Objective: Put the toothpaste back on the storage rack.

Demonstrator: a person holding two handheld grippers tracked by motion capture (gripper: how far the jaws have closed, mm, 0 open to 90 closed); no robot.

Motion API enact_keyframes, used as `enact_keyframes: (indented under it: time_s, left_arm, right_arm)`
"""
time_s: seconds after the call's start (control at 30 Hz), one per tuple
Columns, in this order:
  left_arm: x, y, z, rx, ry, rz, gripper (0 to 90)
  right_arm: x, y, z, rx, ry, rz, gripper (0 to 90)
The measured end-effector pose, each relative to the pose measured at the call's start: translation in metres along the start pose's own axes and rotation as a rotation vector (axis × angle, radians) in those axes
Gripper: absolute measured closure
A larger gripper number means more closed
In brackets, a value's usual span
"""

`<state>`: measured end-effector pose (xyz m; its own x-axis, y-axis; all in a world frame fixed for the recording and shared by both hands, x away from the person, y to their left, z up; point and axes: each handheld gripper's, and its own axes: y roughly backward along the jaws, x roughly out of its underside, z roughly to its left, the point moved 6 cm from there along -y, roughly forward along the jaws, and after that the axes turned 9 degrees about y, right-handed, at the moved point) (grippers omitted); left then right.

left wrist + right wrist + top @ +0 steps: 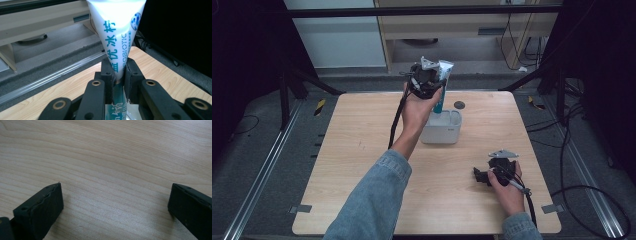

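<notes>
While the left tongs clamp a toothpaste tube above the white holder, the right tongs rest open on the wooden surface nearer the person.

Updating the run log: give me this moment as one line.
left gripper: shut on tube, above white holder | right gripper: open, over table

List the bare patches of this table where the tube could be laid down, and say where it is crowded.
The table is bare along its left half, bordered by the left forearm. A free strip lies between the white container and the right gripper, jaws open over bare wood. It is crowded at the back centre: the left gripper clamps the tube above the container, near a dark disc.
</notes>
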<state>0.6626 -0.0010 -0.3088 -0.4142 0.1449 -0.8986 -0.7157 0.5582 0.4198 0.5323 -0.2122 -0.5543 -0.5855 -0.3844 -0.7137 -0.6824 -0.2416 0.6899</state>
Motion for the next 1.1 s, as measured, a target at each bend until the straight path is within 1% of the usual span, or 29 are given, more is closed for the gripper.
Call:
enact_keyframes:
  time_s: [0.17,0.2,0.23,0.33,0.37,0.4,0.57,0.63,0.7,0.73,0.8,0.87,0.97,1.1]
  left_arm:
    - [0.001,-0.002,-0.003,0.000,-0.007,-0.006,79.2]
    - [0.001,-0.002,-0.003,0.001,-0.007,-0.011,79.2]
    - [0.002,-0.003,-0.004,0.001,-0.006,-0.012,79.2]
    - [0.003,-0.004,-0.004,0.006,-0.010,-0.009,79.1]
    - [0.003,-0.004,-0.004,0.007,-0.008,-0.009,79.2]
    - [0.004,-0.006,-0.004,0.012,0.005,-0.014,79.2]
    - [0.006,-0.008,-0.006,0.016,0.001,-0.017,79.2]
    - [0.008,-0.009,-0.008,0.022,0.005,-0.022,79.2]
    - [0.009,-0.009,-0.009,0.022,-0.001,-0.024,79.2]
    - [0.011,-0.010,-0.009,0.022,-0.010,-0.020,79.1]
    - [0.012,-0.010,-0.008,0.020,-0.014,-0.018,79.1]
    - [0.014,-0.012,-0.005,0.005,-0.027,-0.012,79.1]
    - [0.017,-0.014,-0.002,0.008,-0.014,-0.016,79.1]
    - [0.020,-0.017,-0.002,0.013,-0.013,-0.019,79.1]
  right_arm:
    - [0.000,0.000,0.000,-0.001,0.005,0.001,0.4]
    - [0.000,0.000,0.000,-0.002,-0.001,-0.001,0.4]
    - [0.000,0.000,0.000,-0.001,0.005,0.001,0.4]
    - [0.000,0.000,0.000,-0.002,0.005,0.001,0.4]
    - [0.000,0.000,0.000,-0.002,0.005,0.002,0.4]
    - [0.000,0.000,0.000,-0.001,0.006,0.003,0.4]
    - [0.000,0.000,0.000,-0.001,0.004,0.004,0.4]
    - [0.000,0.000,0.000,-0.001,0.004,0.004,0.4]
    - [0.000,0.000,0.000,-0.002,0.005,0.003,0.4]
    - [0.000,0.000,0.000,-0.001,0.005,0.003,0.4]
    - [0.000,0.000,0.000,-0.001,0.002,0.003,0.4]
    - [0.000,0.000,0.000,-0.001,0.005,0.004,0.4]
    - [0.000,0.000,0.000,-0.001,0.001,0.003,0.4]
    - [0.000,0.000,0.000,-0.001,0.004,0.004,0.3]
